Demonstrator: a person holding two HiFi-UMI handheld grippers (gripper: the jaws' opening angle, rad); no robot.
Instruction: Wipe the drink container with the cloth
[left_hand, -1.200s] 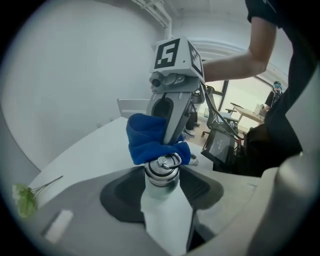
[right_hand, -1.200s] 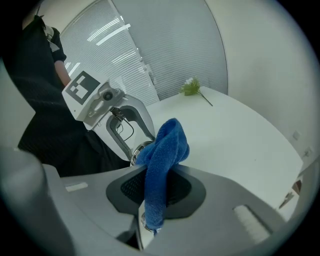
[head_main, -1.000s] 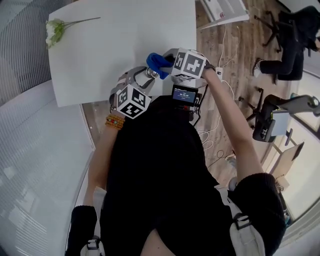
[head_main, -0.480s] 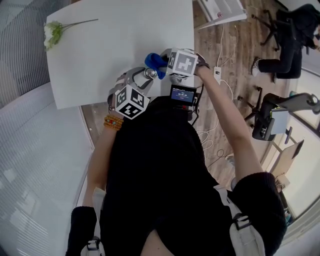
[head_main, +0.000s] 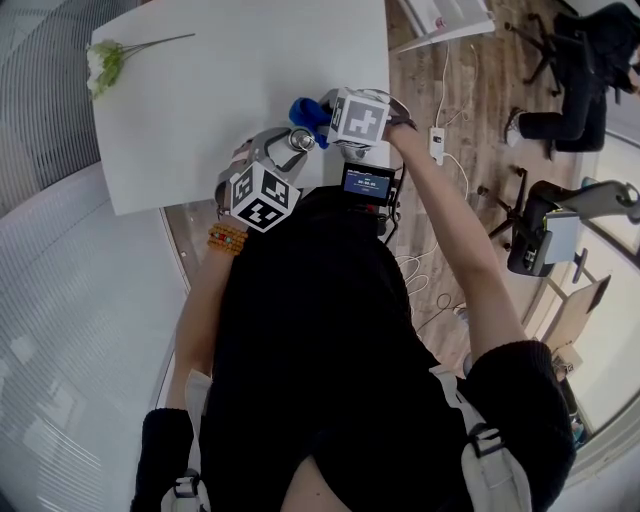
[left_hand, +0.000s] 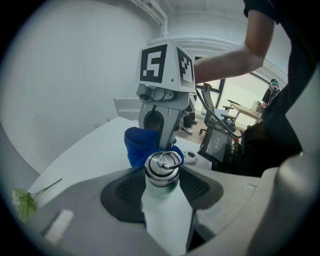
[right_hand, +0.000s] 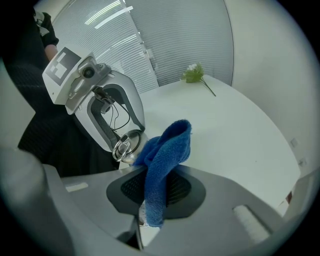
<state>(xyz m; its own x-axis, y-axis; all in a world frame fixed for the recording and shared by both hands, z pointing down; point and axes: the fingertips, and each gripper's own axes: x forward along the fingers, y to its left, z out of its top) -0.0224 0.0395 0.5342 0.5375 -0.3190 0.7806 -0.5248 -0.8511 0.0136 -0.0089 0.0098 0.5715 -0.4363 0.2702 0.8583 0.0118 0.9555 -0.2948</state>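
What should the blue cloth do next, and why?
Probably slide the blue terry cloth down the silver metal bottle's side. The right gripper pinches the cloth, which sits only against the ringed cap, while the left gripper clamps the bottle.

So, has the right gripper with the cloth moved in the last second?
Yes, slightly: the right gripper, shut on the blue cloth, has shifted farther over the white table, toward the flower.

White table on wood-plank floor (cables trailing); black office chair right, slatted blinds behind, bright daylight.
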